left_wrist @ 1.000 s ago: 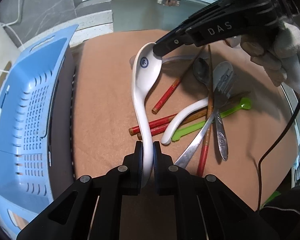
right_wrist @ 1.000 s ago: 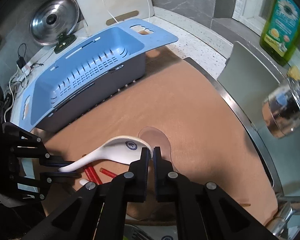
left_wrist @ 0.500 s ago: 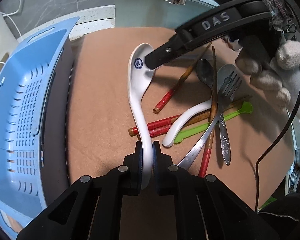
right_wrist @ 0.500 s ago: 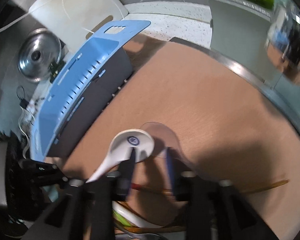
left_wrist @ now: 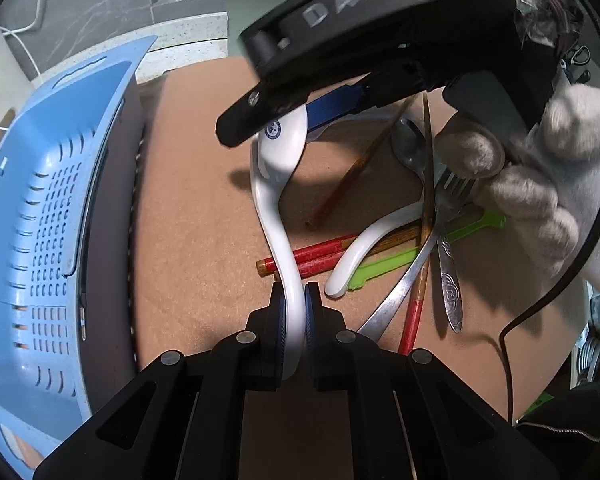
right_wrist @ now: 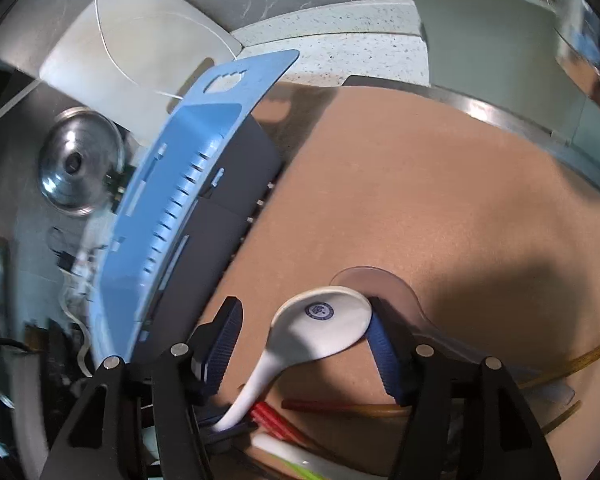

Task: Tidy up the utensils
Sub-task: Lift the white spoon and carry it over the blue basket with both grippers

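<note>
My left gripper [left_wrist: 293, 300] is shut on the handle of a white ceramic spoon [left_wrist: 278, 184] and holds it above the brown mat [left_wrist: 204, 200]. The spoon's bowl [right_wrist: 320, 328], marked with a blue emblem, lies between the jaws of my right gripper [right_wrist: 304, 340]. Those jaws are opening: the left pad stands clear of the bowl and the right pad sits at its rim. In the left wrist view the right gripper [left_wrist: 284, 120] reaches in from the upper right, held by a gloved hand [left_wrist: 540, 184].
A pile lies on the mat: red chopsticks [left_wrist: 320, 256], a second white spoon [left_wrist: 364, 244], a green utensil [left_wrist: 400, 260], a metal fork [left_wrist: 444, 216] and a metal spoon [left_wrist: 408, 148]. A blue drain basket [left_wrist: 52, 220] stands along the left. A clear plastic spoon [right_wrist: 376, 280] lies under the bowl.
The right gripper has let go of the spoon bowl's rim, rolled and spread its jaws around the bowl. The left gripper has kept its grip on the handle.
</note>
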The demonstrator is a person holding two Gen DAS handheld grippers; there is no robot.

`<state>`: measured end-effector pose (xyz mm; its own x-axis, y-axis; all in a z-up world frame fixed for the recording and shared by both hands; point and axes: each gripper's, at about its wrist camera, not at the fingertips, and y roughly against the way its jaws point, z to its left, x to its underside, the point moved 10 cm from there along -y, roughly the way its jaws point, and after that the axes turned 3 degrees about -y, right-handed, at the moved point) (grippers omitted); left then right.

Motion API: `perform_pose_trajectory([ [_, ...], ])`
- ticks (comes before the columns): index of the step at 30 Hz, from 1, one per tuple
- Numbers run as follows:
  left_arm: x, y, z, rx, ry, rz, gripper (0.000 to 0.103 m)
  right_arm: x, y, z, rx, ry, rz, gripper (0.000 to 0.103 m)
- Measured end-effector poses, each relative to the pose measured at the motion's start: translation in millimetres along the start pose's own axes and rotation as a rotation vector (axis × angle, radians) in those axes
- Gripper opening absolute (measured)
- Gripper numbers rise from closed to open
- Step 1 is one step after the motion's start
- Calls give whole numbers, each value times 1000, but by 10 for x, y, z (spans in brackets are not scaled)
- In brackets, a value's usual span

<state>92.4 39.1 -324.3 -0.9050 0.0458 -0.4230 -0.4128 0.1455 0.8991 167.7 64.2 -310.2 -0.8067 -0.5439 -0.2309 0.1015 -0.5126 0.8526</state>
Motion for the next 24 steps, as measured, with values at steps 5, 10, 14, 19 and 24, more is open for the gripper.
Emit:
perform_pose_trajectory([
  [5,2,8,12,-5,12,-4,8,-6,13,-86,10,-67,-4,43],
  [10,9,50,-23,-15,-5,-7,8,23,53,-147,9,-109,-10,43],
  [14,-18,134,-43,-14,-15,-21,8,31,170,-152,-13,-138,-26,42],
  [19,-104,325,-92,-22,-25,-49,8,-43,363,-56,-27,-136,-64,41],
  [24,-175,565,8,-44,-20,-87,8,-211,549,178,-37,-100,-111,41],
])
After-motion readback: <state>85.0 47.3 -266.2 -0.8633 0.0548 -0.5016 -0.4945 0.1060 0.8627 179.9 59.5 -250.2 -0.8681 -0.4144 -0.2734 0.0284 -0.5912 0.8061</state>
